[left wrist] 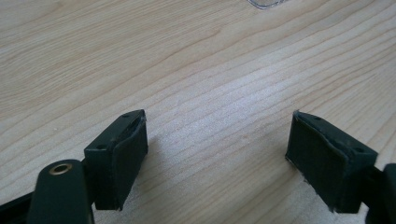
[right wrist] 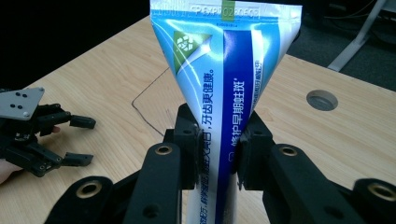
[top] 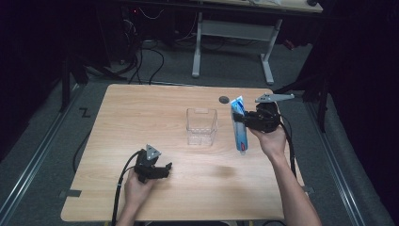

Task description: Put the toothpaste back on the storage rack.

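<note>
Right gripper (top: 251, 120): I saw its fingers (right wrist: 189, 140) clamped on the toothpaste tube (top: 239, 125), pressing the tube's middle from both sides in the right gripper view
Toothpaste tube: blue and white, held above the right part of the desk (top: 141, 108); in the high view its flat crimped end pointed away from me and its cap end toward me; it stood just right of the clear container (top: 202, 126), apart from it
Left gripper (top: 157, 170): I found its fingers (left wrist: 119, 158) spread wide with nothing between them, bare wood showing in the gap; it sat low over the near left part of the desk in the person's left hand (top: 134, 188)
Clear container: an open-topped plastic box near the desk's middle, upright; I could not tell whether anything was inside it
Desk: light wood, with a round cable hole (top: 224, 99) near the far edge, just left of the tube's crimped end
Right hand (top: 272, 141): gripped the right gripper from the near side, forearm running in from the bottom right
</note>
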`<state>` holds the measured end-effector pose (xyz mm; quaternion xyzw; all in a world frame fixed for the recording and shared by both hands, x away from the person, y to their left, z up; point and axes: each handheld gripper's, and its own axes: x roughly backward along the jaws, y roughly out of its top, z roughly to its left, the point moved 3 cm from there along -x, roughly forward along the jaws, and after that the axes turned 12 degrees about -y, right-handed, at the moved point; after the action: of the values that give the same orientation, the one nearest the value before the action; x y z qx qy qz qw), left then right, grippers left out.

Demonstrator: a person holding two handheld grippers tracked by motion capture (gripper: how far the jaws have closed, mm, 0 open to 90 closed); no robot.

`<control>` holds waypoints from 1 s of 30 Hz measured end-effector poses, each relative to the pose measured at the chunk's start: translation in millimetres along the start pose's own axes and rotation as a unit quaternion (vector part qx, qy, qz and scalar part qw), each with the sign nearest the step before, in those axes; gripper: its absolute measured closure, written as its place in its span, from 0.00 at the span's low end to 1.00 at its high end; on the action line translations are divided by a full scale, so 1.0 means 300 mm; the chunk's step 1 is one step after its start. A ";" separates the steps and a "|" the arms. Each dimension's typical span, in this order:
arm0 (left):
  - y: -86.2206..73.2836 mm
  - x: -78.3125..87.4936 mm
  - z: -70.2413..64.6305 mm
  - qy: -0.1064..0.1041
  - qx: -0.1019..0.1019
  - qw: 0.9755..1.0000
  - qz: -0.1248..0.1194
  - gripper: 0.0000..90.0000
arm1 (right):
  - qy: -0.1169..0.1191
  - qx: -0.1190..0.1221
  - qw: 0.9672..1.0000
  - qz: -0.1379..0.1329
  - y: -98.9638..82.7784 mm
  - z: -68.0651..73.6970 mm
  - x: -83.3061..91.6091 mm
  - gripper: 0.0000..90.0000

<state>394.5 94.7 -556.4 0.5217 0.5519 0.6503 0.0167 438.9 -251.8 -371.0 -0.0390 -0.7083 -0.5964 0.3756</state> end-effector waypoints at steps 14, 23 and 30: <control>0.000 0.000 0.000 0.000 0.000 1.000 0.000 0.23 | 0.025 -0.002 1.000 -0.017 0.042 0.046 -0.022 0.81; 0.000 0.000 0.000 -0.001 0.000 1.000 0.000 0.23 | 0.015 0.003 1.000 -0.018 0.082 0.078 -0.023 0.82; 0.000 0.000 -0.001 -0.002 -0.001 1.000 0.001 0.23 | 0.022 0.010 0.999 -0.039 0.138 0.113 -0.020 0.81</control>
<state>394.1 94.6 -556.4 0.5236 0.5508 0.6497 0.0180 447.8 -208.1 -340.9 0.0056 -0.7069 -0.6043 0.3676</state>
